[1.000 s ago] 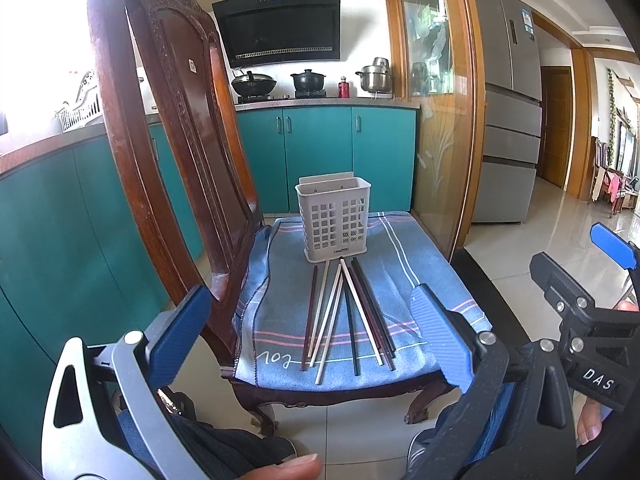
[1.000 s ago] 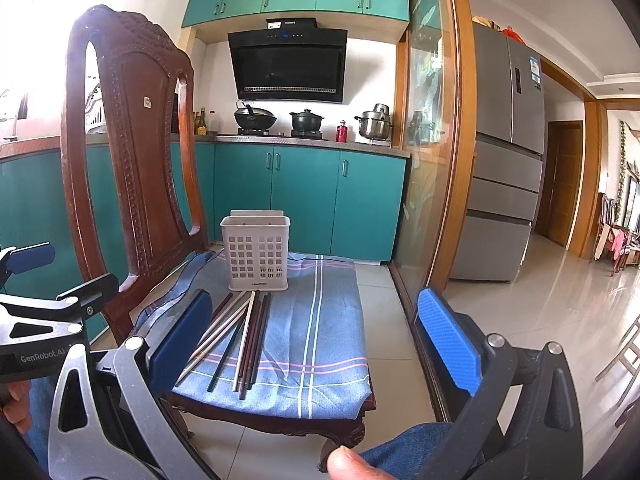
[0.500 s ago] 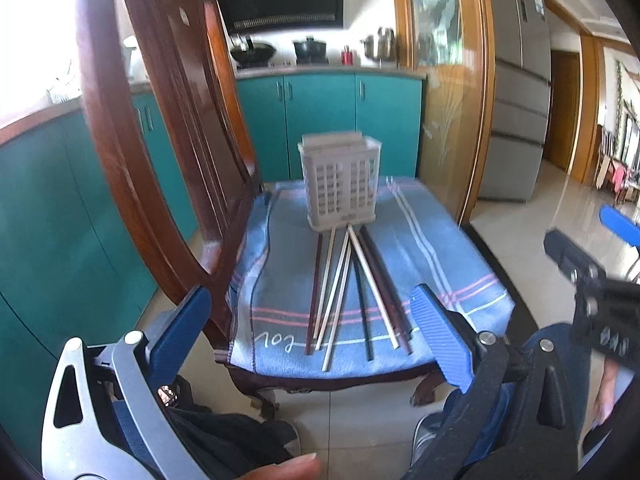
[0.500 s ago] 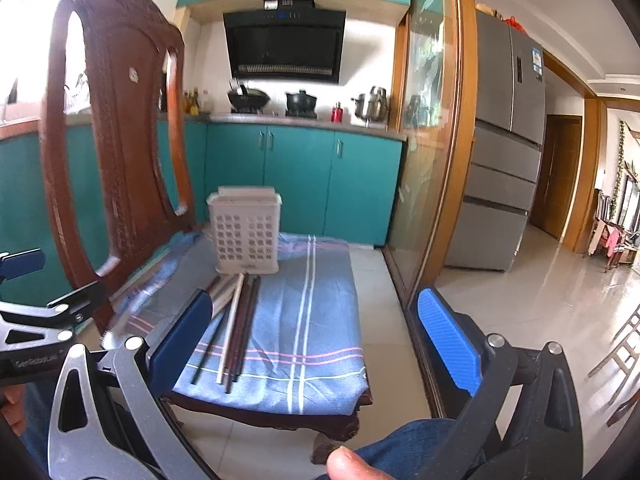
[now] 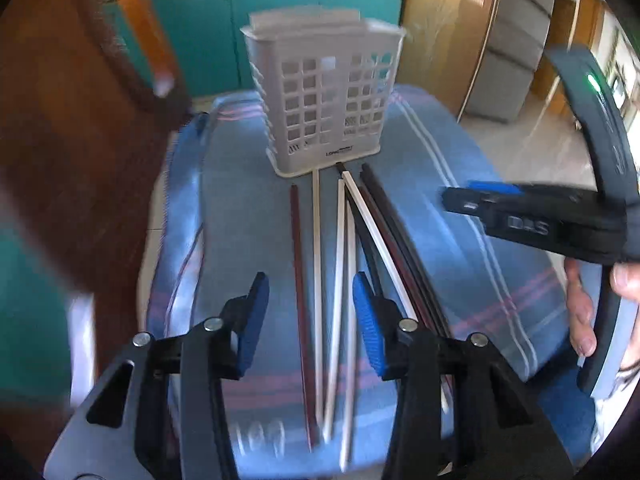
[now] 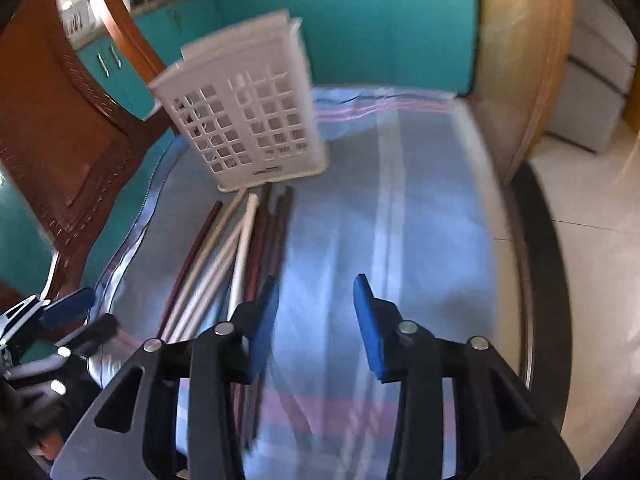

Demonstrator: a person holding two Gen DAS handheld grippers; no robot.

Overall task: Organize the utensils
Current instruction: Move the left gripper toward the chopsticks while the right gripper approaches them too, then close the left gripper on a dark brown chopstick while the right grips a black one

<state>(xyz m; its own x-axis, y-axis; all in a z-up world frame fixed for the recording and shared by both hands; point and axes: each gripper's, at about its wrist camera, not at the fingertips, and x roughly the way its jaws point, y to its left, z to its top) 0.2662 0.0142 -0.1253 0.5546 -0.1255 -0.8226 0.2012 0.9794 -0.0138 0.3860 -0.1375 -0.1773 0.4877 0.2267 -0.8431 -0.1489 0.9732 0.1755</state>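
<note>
Several chopsticks (image 5: 340,240), white, dark red and black, lie side by side on a blue striped cloth (image 5: 460,220) over a chair seat, with their far ends at a white slotted utensil basket (image 5: 324,100). My left gripper (image 5: 310,296) hovers over their near half. Its jaws are closing, with a dark red stick and white ones showing below the gap, and the pads touch none of them. My right gripper (image 6: 316,292) hangs over bare cloth (image 6: 400,220) just right of the chopsticks (image 6: 240,248). Its jaws are closing with nothing between them. The basket (image 6: 248,120) stands upright.
The carved wooden chair back (image 5: 80,140) rises on the left. Teal cabinets (image 6: 380,20) stand behind the seat, and a grey fridge (image 5: 512,40) at the far right. Tiled floor (image 6: 592,240) lies past the seat's right edge. A hand (image 5: 580,312) holds the right gripper.
Both grippers have swung forward and down from in front of the chair to over the seat, pointing steeply at the cloth. Both pairs of jaws have narrowed from wide open.
</note>
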